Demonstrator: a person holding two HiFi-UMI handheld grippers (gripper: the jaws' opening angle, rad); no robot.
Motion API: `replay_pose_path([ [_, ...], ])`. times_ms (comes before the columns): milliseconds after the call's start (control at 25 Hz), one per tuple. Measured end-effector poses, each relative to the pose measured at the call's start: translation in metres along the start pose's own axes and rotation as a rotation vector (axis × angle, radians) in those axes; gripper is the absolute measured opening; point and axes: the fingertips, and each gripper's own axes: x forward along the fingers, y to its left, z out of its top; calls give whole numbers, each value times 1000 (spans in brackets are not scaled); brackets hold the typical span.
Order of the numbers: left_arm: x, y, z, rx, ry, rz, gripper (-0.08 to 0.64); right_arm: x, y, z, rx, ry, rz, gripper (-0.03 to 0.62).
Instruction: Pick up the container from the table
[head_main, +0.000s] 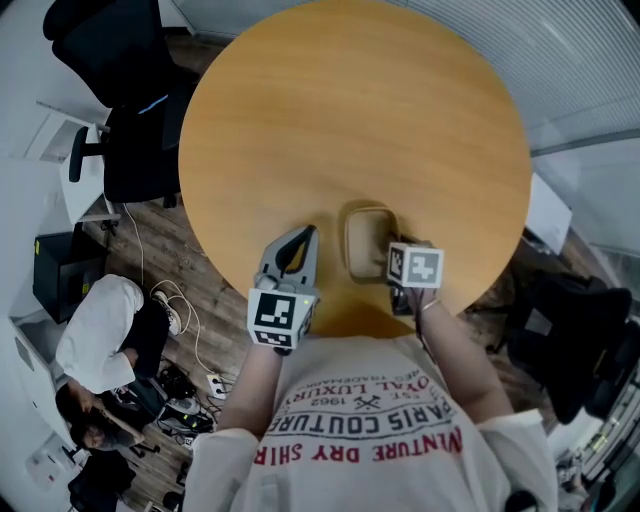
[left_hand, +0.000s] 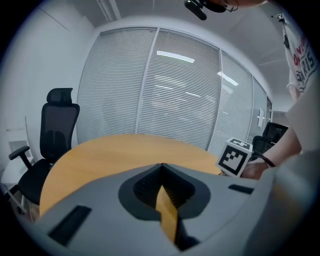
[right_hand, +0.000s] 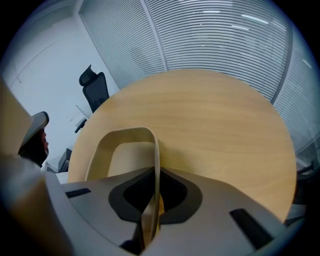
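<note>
Worktop: round, pale wood (head_main: 350, 110), and I stand at its near edge.
Container: a beige, open-topped container with rounded corners (head_main: 365, 240), on the near part of the worktop, just ahead of me and between my two grippers.
My right gripper: clenched (right_hand: 154, 175) on the container's right-hand wall. My right gripper view shows the thin wall pinched upright between the jaws, with the rim curving away to the left.
Contact with worktop: I cannot tell whether the container's base rests on the wood or is raised off it.
My left gripper: jaws closed tip to tip (head_main: 308, 232) with nothing between them. Only wood shows through the gap behind the tips. It is held over the worktop just to the left of the container, apart from it.
Surroundings: a black office chair (head_main: 130, 120) is beyond the worktop's left side. A person in white (head_main: 100, 340) sits low on the floor to my left.
</note>
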Motion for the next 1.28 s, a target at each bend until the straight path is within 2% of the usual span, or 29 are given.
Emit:
replay_pose_path([
  [240,-9,3,25,10,-56,49,2,-24,7,16,-22,-83,44,9],
  [440,-20,-1,43,-8,-93,79,2,-65,9,50,-93,-259,62,9],
  [680,-33,-12,63,-6,-136,91,2,-117,15,88,-108,-462,67,9],
  [840,-44,-22,83,22,-183,86,2,-149,12,102,-114,-573,51,9],
  [1040,-52,-41,100,58,-231,62,2,-196,12,116,-101,-748,104,9],
  [1280,-49,-55,105,64,-241,26,2,-239,13,124,-146,-882,104,3],
])
